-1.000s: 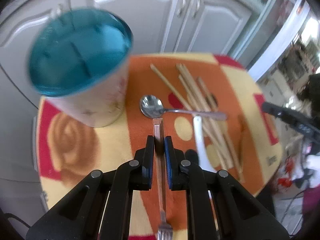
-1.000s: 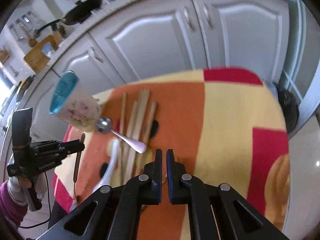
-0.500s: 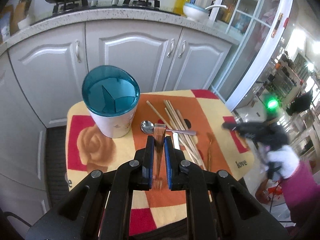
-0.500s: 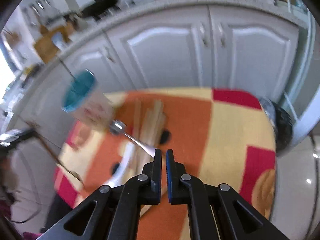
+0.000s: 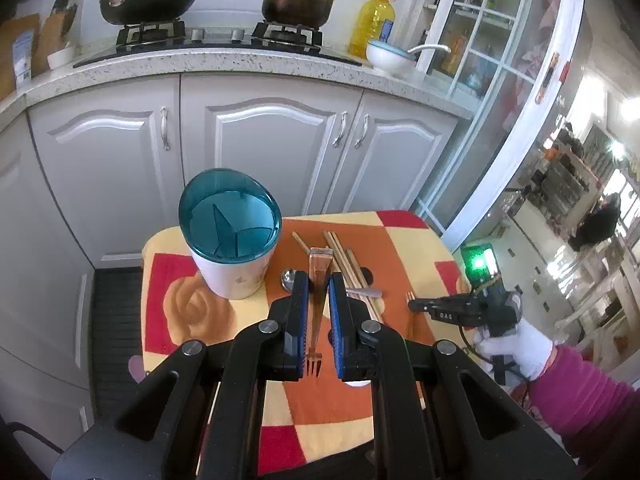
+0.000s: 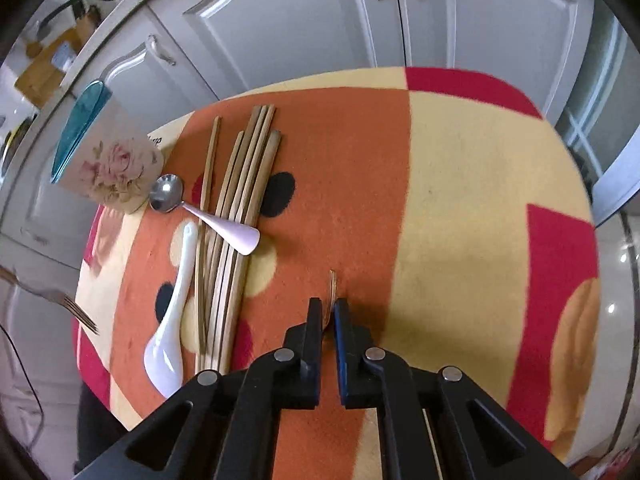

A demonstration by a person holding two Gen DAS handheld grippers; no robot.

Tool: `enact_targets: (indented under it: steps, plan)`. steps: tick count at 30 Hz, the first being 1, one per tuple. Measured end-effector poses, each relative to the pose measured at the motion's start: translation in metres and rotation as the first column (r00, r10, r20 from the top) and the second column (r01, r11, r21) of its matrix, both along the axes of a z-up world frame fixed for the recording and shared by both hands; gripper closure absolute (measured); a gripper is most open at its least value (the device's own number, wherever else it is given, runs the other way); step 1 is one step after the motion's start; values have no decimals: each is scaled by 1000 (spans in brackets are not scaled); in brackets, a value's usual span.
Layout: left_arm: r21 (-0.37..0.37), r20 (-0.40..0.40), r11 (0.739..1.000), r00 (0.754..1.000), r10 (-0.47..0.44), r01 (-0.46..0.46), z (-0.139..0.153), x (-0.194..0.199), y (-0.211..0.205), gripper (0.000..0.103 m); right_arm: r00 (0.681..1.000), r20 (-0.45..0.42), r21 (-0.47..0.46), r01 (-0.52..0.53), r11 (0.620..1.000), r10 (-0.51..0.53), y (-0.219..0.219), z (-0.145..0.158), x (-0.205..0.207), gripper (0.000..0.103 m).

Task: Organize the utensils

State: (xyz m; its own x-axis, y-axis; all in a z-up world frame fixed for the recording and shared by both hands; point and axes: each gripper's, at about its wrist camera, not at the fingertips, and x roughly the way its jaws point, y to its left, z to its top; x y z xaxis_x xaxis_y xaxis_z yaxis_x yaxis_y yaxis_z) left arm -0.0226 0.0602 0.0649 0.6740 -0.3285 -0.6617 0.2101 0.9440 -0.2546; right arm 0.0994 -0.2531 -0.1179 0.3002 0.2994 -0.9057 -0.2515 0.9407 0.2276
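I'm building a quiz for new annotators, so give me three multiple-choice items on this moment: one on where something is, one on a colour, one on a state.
1. Where does the bowl of the metal spoon lie?
A) inside the utensil holder
B) on the cloth beside the holder's base
C) hanging off the table edge

2. What colour is the holder's rim?
A) teal
B) red
C) black

3. What are the left tongs doing?
A) open and empty
B) shut on a knife
C) shut on a fork

Answers:
1. B, the bowl rests on the cloth by the holder's foot.
2. A, the top ring is teal over a white body.
3. C, the fork's handle sticks out between the closed tongs, tines toward the camera.
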Motion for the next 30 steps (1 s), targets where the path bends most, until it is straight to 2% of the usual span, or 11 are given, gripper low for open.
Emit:
enact_targets:
  steps: [5, 10, 16, 20, 25, 30]
  plan:
    - [-40, 6, 999, 1000, 2, -2, 14, -2, 6, 94, 998, 59, 78, -2, 997, -3, -6, 24, -15, 100]
    - [-47, 63, 999, 998, 19, -16, 47, 3, 14, 94, 983, 177, 158, -65, 985, 37, 3, 86, -27, 100]
    - [-27, 158, 996, 983, 88, -85, 88, 26, 33, 94, 938, 330, 212, -183, 960, 105, 37, 168, -20, 100]
    - [-16, 191, 991, 973, 133, -133, 102, 49, 48, 94, 904, 400, 202, -248, 947, 152, 77, 205, -4, 100]
    - [17, 197, 980, 962, 191, -198, 96, 82, 64, 94, 872, 446, 167, -303, 938, 202, 129, 230, 21, 100]
    - [64, 176, 966, 956, 235, -250, 67, 109, 71, 94, 862, 443, 96, -317, 944, 245, 178, 220, 59, 100]
